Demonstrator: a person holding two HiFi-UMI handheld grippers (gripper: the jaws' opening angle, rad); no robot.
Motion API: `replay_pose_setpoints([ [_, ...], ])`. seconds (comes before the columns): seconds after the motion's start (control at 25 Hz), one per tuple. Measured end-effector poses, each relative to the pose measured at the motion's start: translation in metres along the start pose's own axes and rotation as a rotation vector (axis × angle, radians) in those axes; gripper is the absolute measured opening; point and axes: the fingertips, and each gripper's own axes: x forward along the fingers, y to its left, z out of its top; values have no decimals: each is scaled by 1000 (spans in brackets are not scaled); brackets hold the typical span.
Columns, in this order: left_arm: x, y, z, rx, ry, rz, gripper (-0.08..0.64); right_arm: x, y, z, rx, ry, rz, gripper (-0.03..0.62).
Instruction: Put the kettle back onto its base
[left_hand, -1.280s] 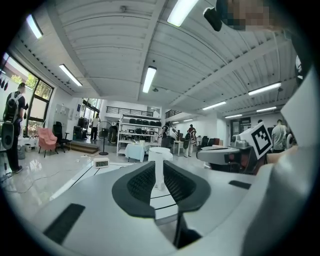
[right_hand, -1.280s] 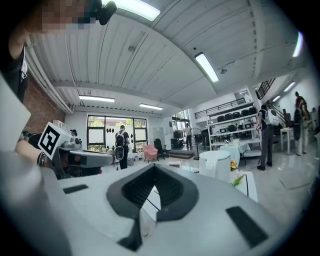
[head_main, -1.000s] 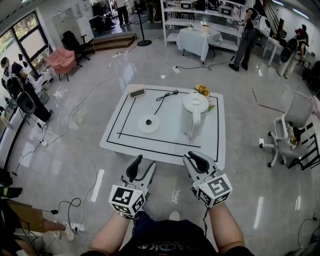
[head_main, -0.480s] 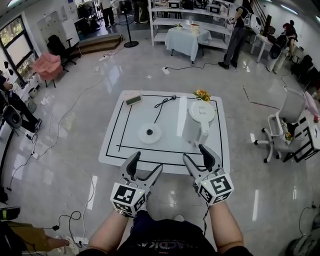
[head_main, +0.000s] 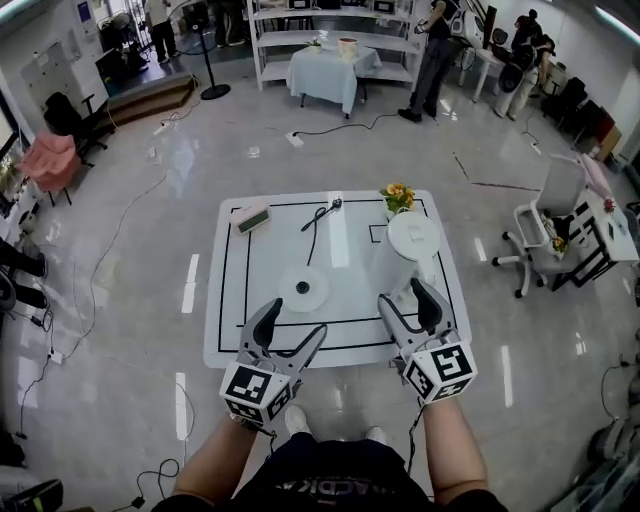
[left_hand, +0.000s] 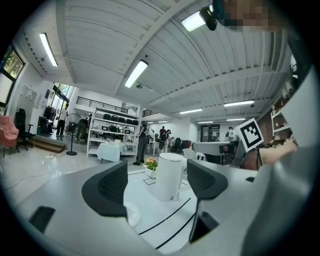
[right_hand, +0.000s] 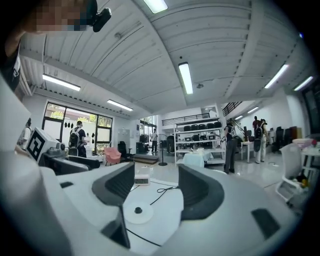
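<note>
White kettle (head_main: 412, 245) stands upright on the white bench (head_main: 255, 300), right of centre in the head view. It is off its round base (head_main: 303, 288), which sits apart to its left. A black cord (head_main: 318, 215) lies above the base. Left gripper (head_main: 292, 325) is at lower centre-left, jaws released, nothing held; its view shows the kettle far ahead between them. Right gripper (head_main: 405, 300) is just below the kettle at the bench's near edge, jaws released, empty; the base shows beyond them. Flowers (head_main: 397, 195) are at the bench's upper right.
</note>
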Motion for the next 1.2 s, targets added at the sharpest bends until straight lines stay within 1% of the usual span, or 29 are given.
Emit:
replay_pose_setpoints([
  [0.2, 9, 22, -2, -2, 11, -76, 357, 12, -1, -1, 6, 3, -91, 258],
  [0.4, 11, 31, -3, 4, 13, -160, 357, 13, 1, -1, 0, 0, -184, 258],
  [0.6, 11, 34, -2, 4, 13, -226, 357, 9, 5, -1, -10, 13, -251, 258],
  [0.76, 13, 28, -1, 2, 9, -270, 357, 1, 0, 1, -18, 19, -298, 258],
  [1.04, 23, 17, -2, -1, 8, -298, 357, -7, -22, -1, -17, 29, -340, 258],
  [1.2, 34, 11, -6, -10, 11, -291, 357, -7, -42, -7, -7, 38, -347, 258],
])
